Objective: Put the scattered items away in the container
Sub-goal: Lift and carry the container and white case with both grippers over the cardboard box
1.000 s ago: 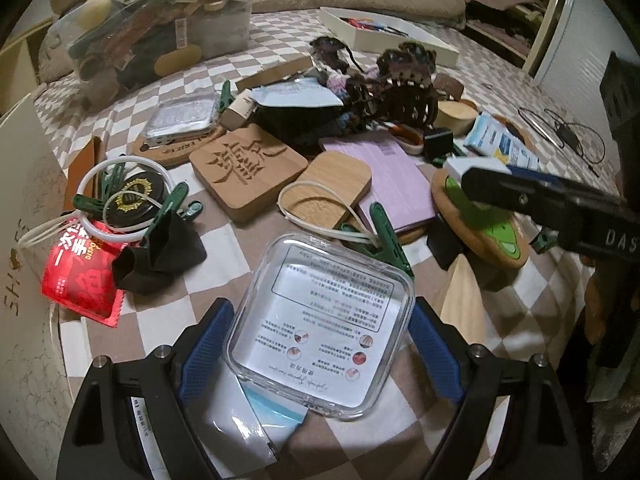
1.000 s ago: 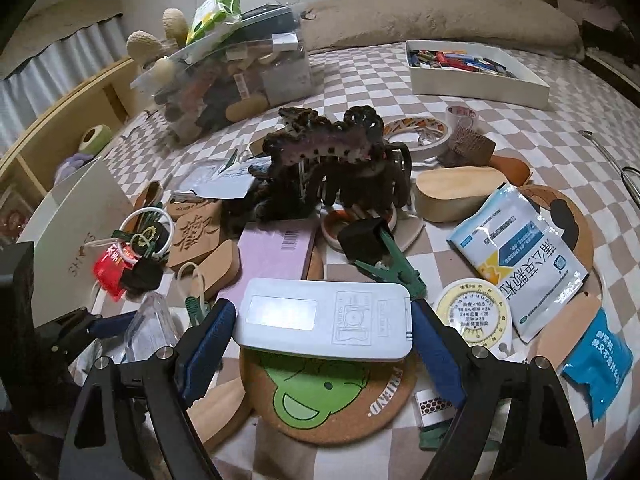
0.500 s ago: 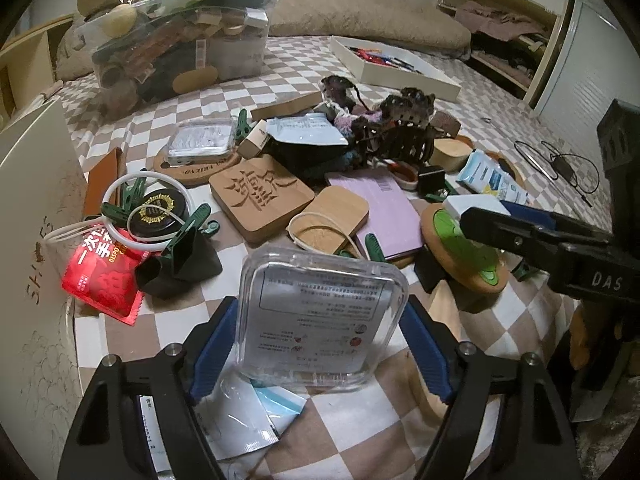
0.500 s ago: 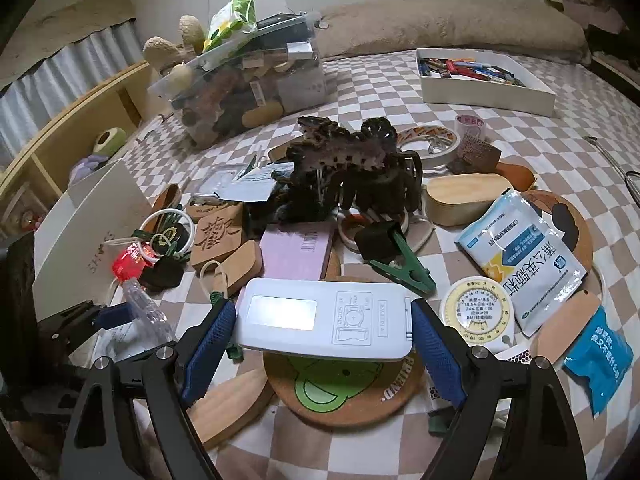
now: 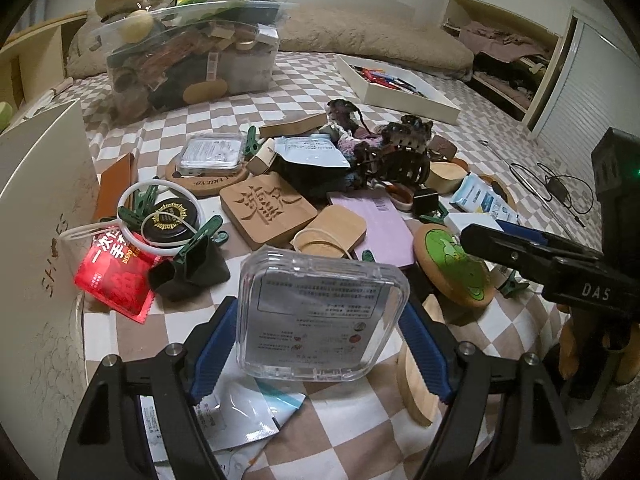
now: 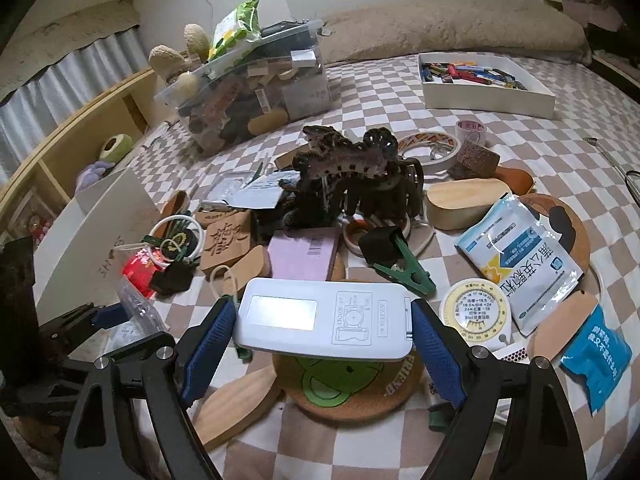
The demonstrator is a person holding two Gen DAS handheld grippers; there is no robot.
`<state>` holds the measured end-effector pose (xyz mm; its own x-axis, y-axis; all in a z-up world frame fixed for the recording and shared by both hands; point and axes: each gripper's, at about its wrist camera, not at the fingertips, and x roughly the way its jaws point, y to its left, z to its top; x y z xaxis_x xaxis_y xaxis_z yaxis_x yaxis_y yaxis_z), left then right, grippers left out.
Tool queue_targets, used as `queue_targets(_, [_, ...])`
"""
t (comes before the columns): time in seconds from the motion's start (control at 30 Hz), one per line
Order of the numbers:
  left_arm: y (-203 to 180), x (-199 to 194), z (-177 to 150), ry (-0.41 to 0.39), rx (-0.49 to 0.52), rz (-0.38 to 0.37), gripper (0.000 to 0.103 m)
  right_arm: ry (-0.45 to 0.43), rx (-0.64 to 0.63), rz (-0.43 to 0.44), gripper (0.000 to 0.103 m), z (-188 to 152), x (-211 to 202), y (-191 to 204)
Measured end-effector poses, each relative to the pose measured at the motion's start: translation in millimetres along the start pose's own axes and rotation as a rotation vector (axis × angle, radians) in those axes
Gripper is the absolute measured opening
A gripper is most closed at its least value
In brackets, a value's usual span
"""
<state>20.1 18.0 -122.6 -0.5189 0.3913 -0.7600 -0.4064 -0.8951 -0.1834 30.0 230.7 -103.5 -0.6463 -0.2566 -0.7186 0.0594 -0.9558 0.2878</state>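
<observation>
Both grippers are loaded: left gripper (image 5: 320, 346) clamps the clear plastic case (image 5: 320, 316), right gripper (image 6: 320, 344) clamps the white flat device (image 6: 326, 326), its long axis spanning the jaws. The overfull clear bin (image 6: 256, 100) sits far ahead-left across the bed (image 6: 380, 88), nearer the left one by my read.

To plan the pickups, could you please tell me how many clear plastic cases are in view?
2: one case clamped in the left hand-held gripper, another case on a cork coaster farther back. Clutter may hide more.
</observation>
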Motion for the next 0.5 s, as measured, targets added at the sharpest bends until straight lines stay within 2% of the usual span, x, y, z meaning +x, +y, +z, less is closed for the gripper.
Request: queue_targets(0.5, [-4,-31,-6,-0.068,-0.027,-0.023,0.080,-0.035,0.012,0.024,0.088,-16,-25,11])
